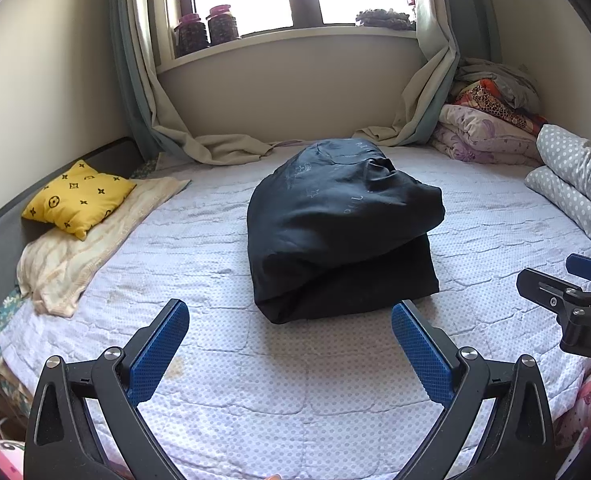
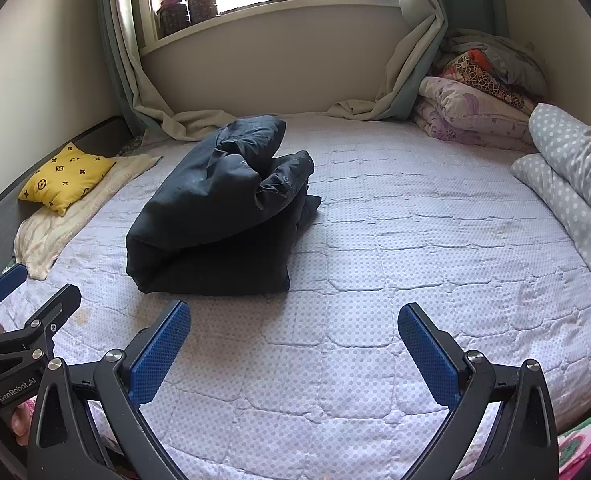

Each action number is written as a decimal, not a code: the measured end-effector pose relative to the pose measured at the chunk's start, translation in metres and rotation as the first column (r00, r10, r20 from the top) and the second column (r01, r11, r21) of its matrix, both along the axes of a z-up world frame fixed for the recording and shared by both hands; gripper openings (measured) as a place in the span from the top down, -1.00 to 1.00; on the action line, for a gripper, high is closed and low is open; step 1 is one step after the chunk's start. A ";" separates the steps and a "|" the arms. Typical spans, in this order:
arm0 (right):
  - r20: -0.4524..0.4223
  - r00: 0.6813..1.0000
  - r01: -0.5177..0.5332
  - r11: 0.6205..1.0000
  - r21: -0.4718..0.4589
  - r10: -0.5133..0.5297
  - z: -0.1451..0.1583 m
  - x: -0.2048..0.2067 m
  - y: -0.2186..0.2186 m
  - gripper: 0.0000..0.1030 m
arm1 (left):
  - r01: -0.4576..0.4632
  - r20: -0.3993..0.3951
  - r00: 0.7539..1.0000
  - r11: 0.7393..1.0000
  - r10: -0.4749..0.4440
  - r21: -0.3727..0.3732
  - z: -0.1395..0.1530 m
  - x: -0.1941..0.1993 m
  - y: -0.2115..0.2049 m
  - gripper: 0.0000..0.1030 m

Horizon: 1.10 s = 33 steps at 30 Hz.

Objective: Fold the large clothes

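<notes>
A dark navy padded garment (image 1: 339, 224) lies folded in a thick bundle on the white quilted bed (image 1: 279, 380). It also shows in the right wrist view (image 2: 219, 208), left of centre. My left gripper (image 1: 290, 316) is open and empty, just in front of the bundle's near edge. My right gripper (image 2: 294, 320) is open and empty, in front of and to the right of the bundle. The right gripper also shows at the right edge of the left wrist view (image 1: 567, 284). The left gripper also shows at the left edge of the right wrist view (image 2: 27, 292).
A yellow patterned pillow (image 1: 79, 198) on a cream towel (image 1: 75, 256) lies at the left. Folded quilts (image 1: 491, 128) and a grey dotted duvet (image 1: 579, 184) are stacked at the right. Curtains (image 1: 199, 144) trail onto the bed's far side. Jars (image 1: 207, 28) stand on the windowsill.
</notes>
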State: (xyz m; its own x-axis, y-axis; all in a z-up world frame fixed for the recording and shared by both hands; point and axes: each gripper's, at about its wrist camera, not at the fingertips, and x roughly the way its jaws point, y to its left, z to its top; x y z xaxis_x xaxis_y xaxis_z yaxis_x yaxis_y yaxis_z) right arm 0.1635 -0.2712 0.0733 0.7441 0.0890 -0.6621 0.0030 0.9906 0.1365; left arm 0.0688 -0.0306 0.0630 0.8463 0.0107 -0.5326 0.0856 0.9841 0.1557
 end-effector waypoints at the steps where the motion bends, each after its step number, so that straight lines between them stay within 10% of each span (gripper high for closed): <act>1: 0.001 1.000 0.000 1.000 0.000 0.000 0.000 0.000 0.000 -1.00 | -0.001 0.000 1.000 1.000 0.001 0.000 0.000 0.000 0.000 -1.00; 33: -0.006 1.000 0.000 1.000 0.005 0.000 -0.002 -0.001 -0.001 -1.00 | 0.022 -0.008 1.000 1.000 -0.021 0.019 -0.001 -0.002 -0.001 -1.00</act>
